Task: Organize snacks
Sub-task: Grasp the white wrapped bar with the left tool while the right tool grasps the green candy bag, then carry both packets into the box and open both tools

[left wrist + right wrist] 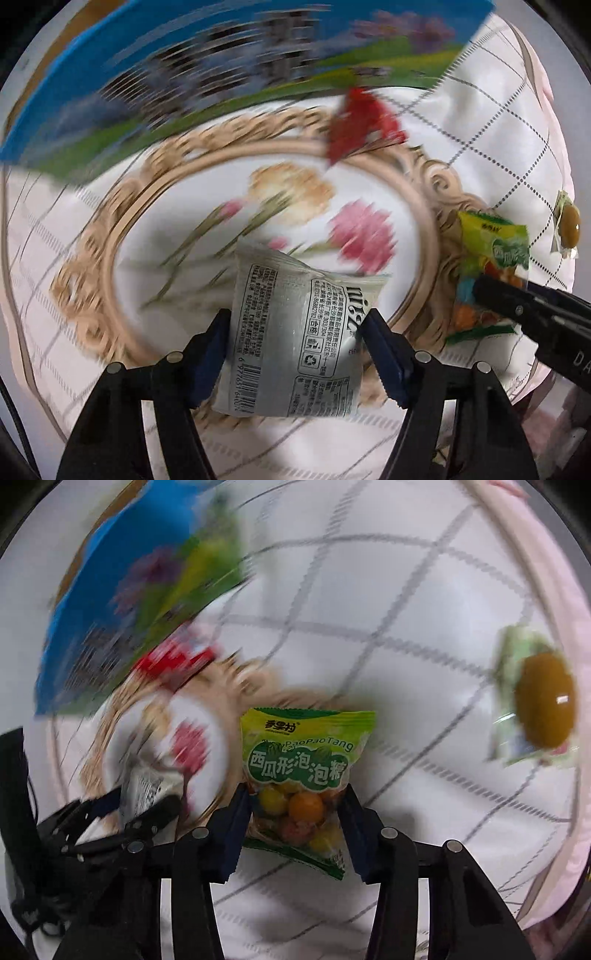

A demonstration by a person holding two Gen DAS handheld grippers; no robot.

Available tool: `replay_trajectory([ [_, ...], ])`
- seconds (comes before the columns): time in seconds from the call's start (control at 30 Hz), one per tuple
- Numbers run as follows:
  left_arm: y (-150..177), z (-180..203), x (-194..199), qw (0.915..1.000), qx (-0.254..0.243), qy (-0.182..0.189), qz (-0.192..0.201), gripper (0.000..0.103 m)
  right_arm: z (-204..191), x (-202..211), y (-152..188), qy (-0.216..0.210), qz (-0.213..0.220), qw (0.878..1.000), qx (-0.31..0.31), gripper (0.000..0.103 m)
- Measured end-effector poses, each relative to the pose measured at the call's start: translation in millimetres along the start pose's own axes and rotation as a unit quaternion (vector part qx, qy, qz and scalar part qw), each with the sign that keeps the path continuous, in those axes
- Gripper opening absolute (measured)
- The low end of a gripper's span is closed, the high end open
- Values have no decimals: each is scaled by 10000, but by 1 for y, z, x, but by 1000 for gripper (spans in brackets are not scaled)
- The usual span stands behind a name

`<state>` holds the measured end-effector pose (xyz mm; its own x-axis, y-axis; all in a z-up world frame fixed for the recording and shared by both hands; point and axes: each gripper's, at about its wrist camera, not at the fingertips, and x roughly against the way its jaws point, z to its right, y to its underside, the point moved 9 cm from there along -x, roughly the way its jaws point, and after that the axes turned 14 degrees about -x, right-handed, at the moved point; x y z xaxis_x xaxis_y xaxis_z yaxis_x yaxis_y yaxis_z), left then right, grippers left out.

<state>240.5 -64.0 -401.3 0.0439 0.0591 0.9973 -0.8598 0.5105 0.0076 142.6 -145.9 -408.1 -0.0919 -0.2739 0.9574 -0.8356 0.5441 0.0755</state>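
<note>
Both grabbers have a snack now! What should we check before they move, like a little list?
1. Right gripper shut on the green gum-ball packet: ok, both pads press its sides.
2. Left gripper holding the silver packet: cannot tell; the packet sits between the jaws, but a firm pinch is not clear.
3. Flowered plate has bare room for snacks: ok.
4. Red packet out of the way: ok, it lies at the plate's far rim.
5. Wrapped brown candy waiting on the checked cloth: ok, untouched.
6. The two grippers clear of each other: cannot tell, they are close together.
</note>
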Motion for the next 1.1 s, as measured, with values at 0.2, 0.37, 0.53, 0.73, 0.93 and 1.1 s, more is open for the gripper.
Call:
replay_trajectory([
  [0.2, 31, -14, -7, 9996, 270, 40, -108, 69, -21, -21, 14, 201, -387, 9981, 429, 54],
  [0.37, 35, -17, -18, 9993, 308, 83, -169, 72, -31, -34, 12, 512, -465, 9957, 621, 57],
  [0.53, 25, -22, -28, 9998, 109, -77, -168, 73, -38, -43, 17, 855, -491, 9906, 950, 58],
  [0.73, 15, 0, -30, 9999, -34, -161, -4, 69, -51, -53, 22, 1228, -346, 9812, 1448, 58],
  [0.93, 29, -12, -1, 9998, 157, 2, 151, 63, -62, -48, 30, 990, -38, 9851, 1407, 54],
  [1.1, 36, -22, 28, 9981, 348, 212, 465, 62, -64, -32, 34, 342, -45, 9939, 1050, 53],
])
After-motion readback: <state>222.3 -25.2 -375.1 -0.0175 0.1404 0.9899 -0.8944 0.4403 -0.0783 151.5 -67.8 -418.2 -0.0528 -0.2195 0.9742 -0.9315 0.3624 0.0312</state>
